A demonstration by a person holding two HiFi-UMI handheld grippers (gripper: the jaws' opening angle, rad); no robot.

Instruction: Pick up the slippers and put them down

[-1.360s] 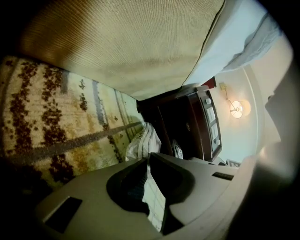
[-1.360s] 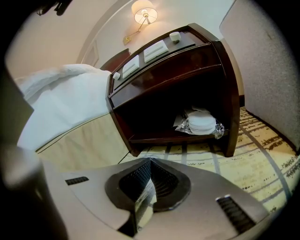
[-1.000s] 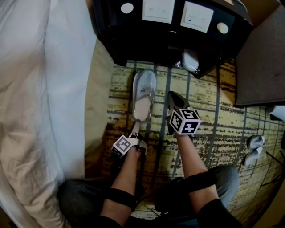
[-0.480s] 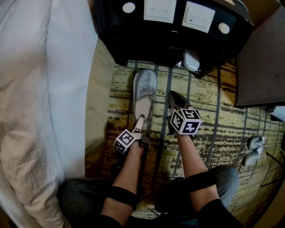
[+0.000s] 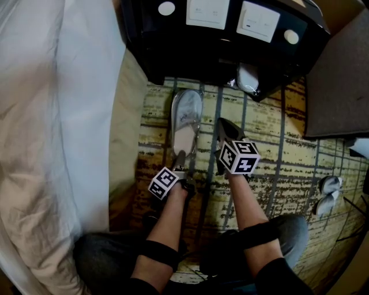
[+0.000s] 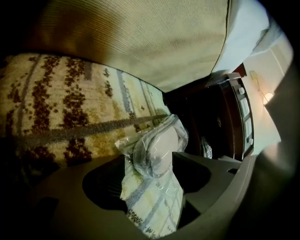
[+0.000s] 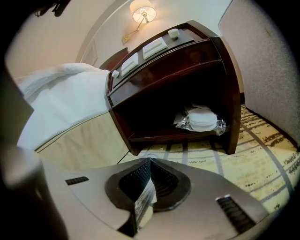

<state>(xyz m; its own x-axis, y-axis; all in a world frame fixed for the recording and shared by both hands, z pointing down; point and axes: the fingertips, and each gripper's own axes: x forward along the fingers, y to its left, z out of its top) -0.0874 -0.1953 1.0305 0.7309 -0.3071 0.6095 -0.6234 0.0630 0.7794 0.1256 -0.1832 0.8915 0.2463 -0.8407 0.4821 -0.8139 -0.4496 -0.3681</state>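
Right gripper point(image 7: 150, 164) faces nightstand point(image 7: 187, 70) shelving wrapped slipper point(image 7: 202, 119), bed point(image 7: 61, 98) alongside

No text, number or brand can be read.

- Black-and-white square marker patterns are carried on the left marker cube point(image 5: 163, 183) and the right marker cube point(image 5: 239, 157). No characters are formed by them.
- Faint marks are noted on one white panel point(image 5: 206, 12) and a second white panel point(image 5: 258, 20) atop the nightstand point(image 5: 190, 57). They are too small to be read.
- Print, if any, on the wrapped slipper point(image 5: 186, 118) cannot be made out.
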